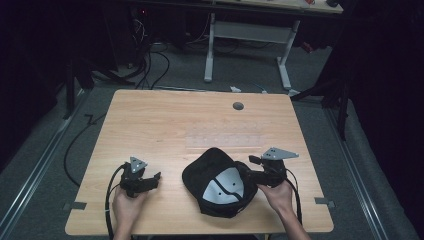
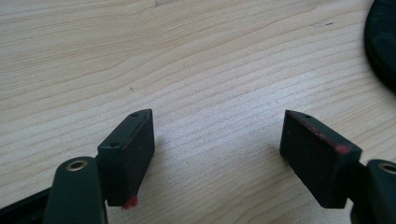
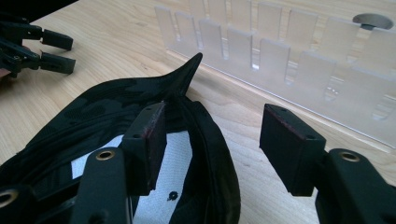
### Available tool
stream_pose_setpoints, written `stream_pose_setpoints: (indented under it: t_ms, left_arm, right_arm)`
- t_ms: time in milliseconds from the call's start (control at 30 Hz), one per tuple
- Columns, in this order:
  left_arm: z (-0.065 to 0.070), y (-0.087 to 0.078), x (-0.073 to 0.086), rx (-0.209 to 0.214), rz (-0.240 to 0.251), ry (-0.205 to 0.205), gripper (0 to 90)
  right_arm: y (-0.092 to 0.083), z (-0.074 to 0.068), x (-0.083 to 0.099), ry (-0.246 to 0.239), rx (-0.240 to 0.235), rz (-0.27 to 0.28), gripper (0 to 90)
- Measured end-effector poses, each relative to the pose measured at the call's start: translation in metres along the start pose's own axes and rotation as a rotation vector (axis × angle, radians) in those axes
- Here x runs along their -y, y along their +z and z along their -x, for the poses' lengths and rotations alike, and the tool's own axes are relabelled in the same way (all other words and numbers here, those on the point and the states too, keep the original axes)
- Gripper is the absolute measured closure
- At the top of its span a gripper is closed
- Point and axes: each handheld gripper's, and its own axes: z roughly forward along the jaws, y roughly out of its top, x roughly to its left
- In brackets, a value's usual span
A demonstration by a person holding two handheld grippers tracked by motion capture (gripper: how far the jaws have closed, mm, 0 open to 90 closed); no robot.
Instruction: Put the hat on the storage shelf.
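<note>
A black cap (image 1: 215,186) lies upside down on the wooden table (image 1: 165,115), its white lining facing up. My right gripper (image 1: 248,170) is open at the cap's right rim. In the right gripper view, one jaw sits inside the cap (image 3: 107,107) over the lining and the other stands outside it, so my right gripper (image 3: 212,135) straddles the rim without closing. My left gripper (image 1: 156,180) rests low over bare wood to the left of the cap, open and empty. The left gripper view shows my left gripper (image 2: 217,135) with the cap's edge (image 2: 380,42) at far right.
A clear plastic toothed strip (image 1: 222,140) lies flat just beyond the cap, also in the right gripper view as the clear strip (image 3: 280,51). A round cable hole (image 1: 238,106) sits near the table's far edge. Desk legs and cables are on the floor behind.
</note>
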Motion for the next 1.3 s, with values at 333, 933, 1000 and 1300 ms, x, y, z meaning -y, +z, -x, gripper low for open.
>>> stream_pose_setpoints:
  t_ms: [333, 933, 1000, 1300]
  left_arm:
    - [0.0, 0.0, 0.0, 0.0, 0.0, 0.0, 26.4]
    - [0.0, 0.0, 0.0, -0.001, 0.0, 0.0, 26.3]
    - [0.0, 0.0, 0.0, -0.001, 0.0, 0.0, 26.3]
    - [0.0, 0.0, 0.0, -0.002, 0.001, 0.0, 26.4]
  right_arm:
    - [0.016, 0.0, 0.0, -0.007, -0.015, -0.027, 41.7]
    - [0.042, 0.004, 0.009, -0.003, -0.056, -0.094, 47.9]
    - [0.044, 0.004, 0.01, -0.009, -0.053, -0.097, 51.9]
    - [0.043, 0.008, 0.013, -0.012, -0.063, -0.094, 67.8]
